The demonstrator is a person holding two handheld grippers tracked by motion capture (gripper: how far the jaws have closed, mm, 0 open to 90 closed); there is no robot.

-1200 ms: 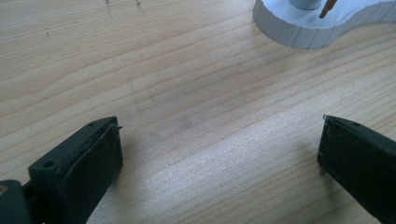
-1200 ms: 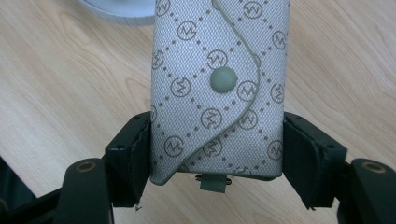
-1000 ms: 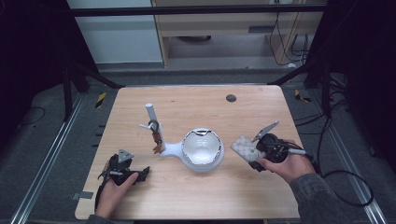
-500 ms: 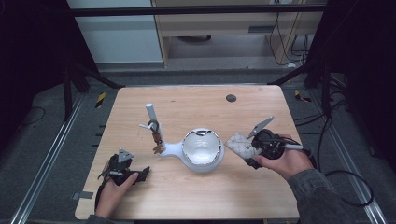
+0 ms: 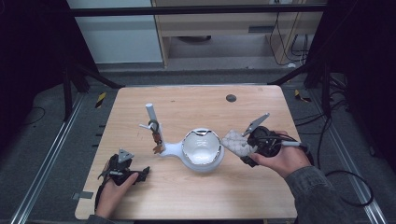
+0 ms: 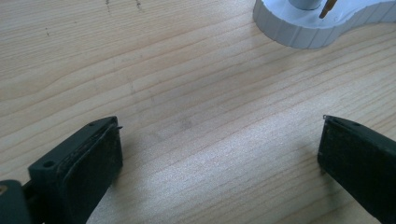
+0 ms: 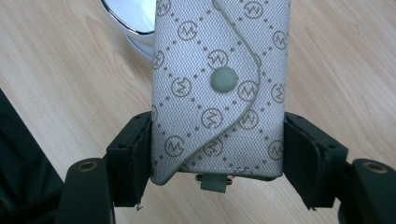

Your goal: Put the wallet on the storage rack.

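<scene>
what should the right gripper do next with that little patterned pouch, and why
Probably carry the pouch a little further left over the bowl and lower it in. The right gripper has it clamped between both jaws, lifted off the table, its far end at the bowl's rim. The left gripper rests open, away from it.

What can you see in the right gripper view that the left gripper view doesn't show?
Right gripper view: a patterned pouch with a snap button, pinched between the right gripper fingers, beside a shiny bowl rim. Left gripper view: the left gripper fingers spread wide over bare wood, and the white stand base. Both share the wooden table.
</scene>
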